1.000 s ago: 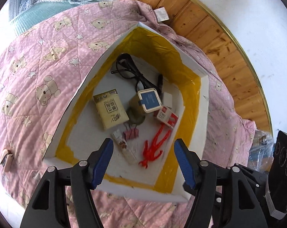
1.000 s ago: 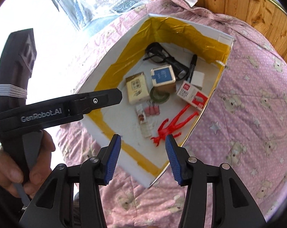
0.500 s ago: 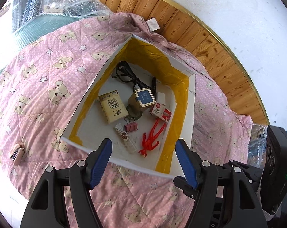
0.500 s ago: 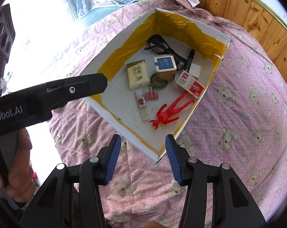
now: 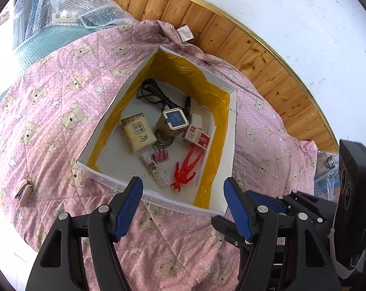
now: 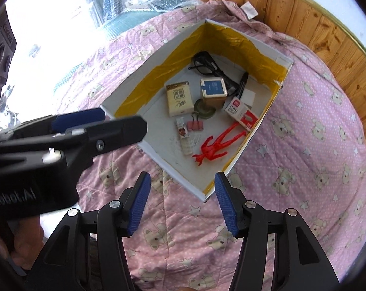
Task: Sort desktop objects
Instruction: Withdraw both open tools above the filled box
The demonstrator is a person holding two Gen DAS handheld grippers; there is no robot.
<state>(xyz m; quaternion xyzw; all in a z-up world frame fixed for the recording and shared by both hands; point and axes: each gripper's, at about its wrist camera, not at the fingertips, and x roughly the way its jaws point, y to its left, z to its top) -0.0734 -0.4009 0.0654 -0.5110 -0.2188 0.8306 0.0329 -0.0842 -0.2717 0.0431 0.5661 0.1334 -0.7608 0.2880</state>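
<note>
White box (image 5: 227, 145) with yellow-taped inner walls, resting on a pink bear-print quilt (image 5: 49, 111); contents: black glasses (image 5: 150, 93), black marker (image 5: 187, 103), beige packet (image 5: 138, 134), blue-lidded tin (image 5: 174, 121), red-and-white staple box (image 5: 197, 137), pink binder clip (image 5: 161, 155), lighter (image 5: 155, 169), red figure (image 5: 186, 168). A small stapler (image 5: 23, 189) lies on the quilt, well apart to the left of the box. Left tongs (image 5: 183, 208) and right tongs (image 6: 180, 203) both gape wide with nothing between them, hovering over the quilt at the near edge of the box.
</note>
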